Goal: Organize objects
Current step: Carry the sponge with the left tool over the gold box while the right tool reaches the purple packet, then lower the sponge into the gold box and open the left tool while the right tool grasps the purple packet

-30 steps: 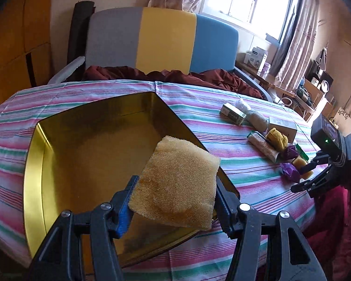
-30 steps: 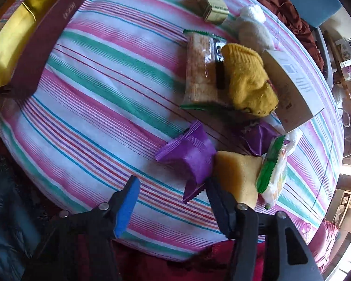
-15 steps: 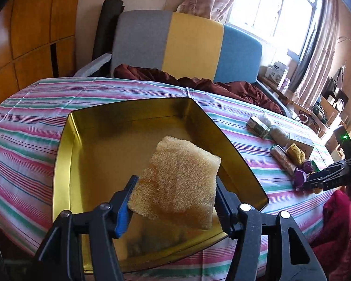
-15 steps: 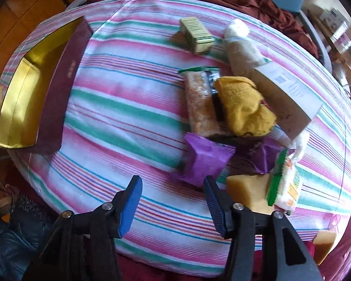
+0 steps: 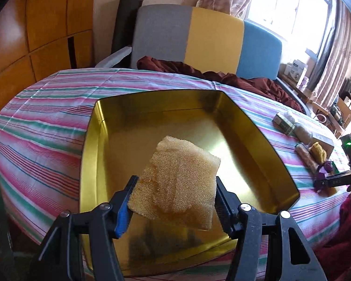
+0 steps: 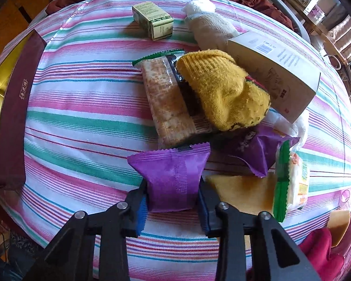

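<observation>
Left gripper (image 5: 174, 205): fingers part-open and clamped on the two side edges of a yellow sponge (image 5: 176, 182), held in the air above the open gold tin (image 5: 91, 164), which sits on the striped-cloth bench (image 5: 46, 121). Right gripper (image 6: 173, 202): pointing down at the bench; its fingers have just been closing and now press both sides of a purple snack packet (image 6: 173, 175), which lies on the cloth near the front edge. Immediately right of that packet: a second yellow sponge (image 6: 241, 194), a second purple packet (image 6: 262, 149) and a green-and-white wrapped snack (image 6: 290, 180). Behind: a clear-wrapped cracker pack (image 6: 166, 103), with a mustard knitted sock (image 6: 222, 89) partly over it; a tilted grey carton (image 6: 276, 70); a rolled white sock (image 6: 208, 25); a small green box (image 6: 153, 20). Far left in the right wrist view: the tin's maroon outer wall (image 6: 16, 107). Beyond the bench: a grey, yellow and blue chair (image 5: 203, 39) with dark red fabric (image 5: 222, 77) on its seat.
</observation>
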Demonstrator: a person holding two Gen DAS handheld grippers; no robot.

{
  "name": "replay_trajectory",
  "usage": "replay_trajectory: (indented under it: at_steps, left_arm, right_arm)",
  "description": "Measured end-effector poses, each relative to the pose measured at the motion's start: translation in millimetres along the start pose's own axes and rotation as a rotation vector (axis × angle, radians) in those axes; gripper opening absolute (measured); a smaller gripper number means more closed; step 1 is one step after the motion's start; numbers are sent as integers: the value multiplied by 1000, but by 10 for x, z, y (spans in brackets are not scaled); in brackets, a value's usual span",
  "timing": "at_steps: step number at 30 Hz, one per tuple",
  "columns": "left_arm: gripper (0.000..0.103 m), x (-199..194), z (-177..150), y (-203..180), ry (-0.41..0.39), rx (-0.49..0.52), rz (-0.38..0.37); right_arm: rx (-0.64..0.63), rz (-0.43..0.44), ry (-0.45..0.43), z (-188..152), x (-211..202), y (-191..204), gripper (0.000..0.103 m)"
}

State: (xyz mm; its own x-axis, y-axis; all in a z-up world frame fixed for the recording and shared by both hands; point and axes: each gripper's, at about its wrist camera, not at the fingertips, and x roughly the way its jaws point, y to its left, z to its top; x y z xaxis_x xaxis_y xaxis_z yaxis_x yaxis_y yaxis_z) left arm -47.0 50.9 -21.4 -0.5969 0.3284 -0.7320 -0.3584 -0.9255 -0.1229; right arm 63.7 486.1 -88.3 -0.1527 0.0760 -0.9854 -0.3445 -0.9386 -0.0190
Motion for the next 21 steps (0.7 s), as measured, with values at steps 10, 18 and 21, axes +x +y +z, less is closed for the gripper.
replay_trajectory:
  at_steps: [10,18,21]
  left_arm:
    - [62,194,67,241,26,3,142]
    - [63,369,21,301,57,14,202]
    - [64,407,-9,294,66,15,209]
  right_arm:
    - [45,53,-70,-59,-53,-368,35]
    - [38,55,-84,-52,-109,-647,35]
    - [37,56,-85,-43,-135,-770,35]
